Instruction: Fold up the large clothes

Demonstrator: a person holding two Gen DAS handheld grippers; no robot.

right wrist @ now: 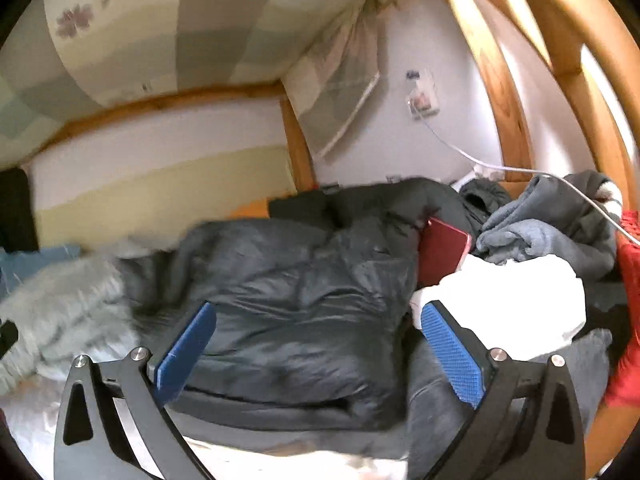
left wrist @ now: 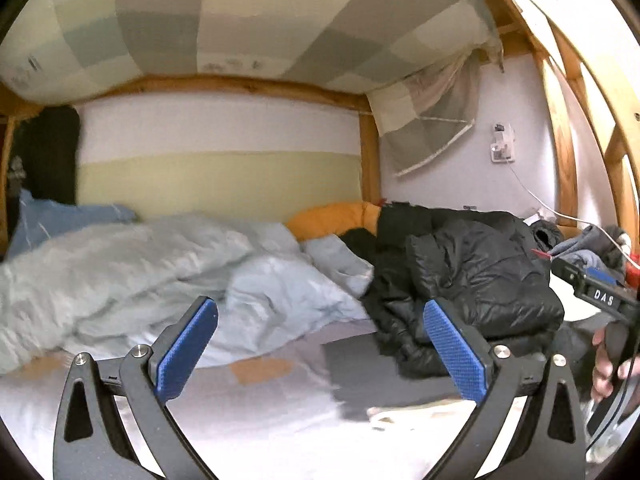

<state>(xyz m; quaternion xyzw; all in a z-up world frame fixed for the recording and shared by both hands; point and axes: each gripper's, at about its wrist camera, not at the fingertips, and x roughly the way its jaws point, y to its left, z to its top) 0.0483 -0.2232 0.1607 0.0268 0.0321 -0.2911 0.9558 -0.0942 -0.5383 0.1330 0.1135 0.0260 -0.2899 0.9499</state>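
Note:
A black puffer jacket (left wrist: 472,276) lies crumpled on the bed, to the right in the left wrist view and in the middle of the right wrist view (right wrist: 296,304). My left gripper (left wrist: 320,344) is open and empty above the sheet, left of the jacket. My right gripper (right wrist: 318,348) is open and empty, its jaws wide apart just above the jacket's near part. The right gripper's body also shows at the right edge of the left wrist view (left wrist: 600,296), held in a hand.
A light blue duvet (left wrist: 152,272) is piled at the left. An orange pillow (left wrist: 336,218) lies at the back. A red phone (right wrist: 442,254), grey clothes (right wrist: 540,228), a white cloth (right wrist: 516,300) and a red item (right wrist: 628,264) lie to the right. A charging cable (right wrist: 560,184) runs from the wall. Wooden bunk posts (left wrist: 370,156) frame the bed.

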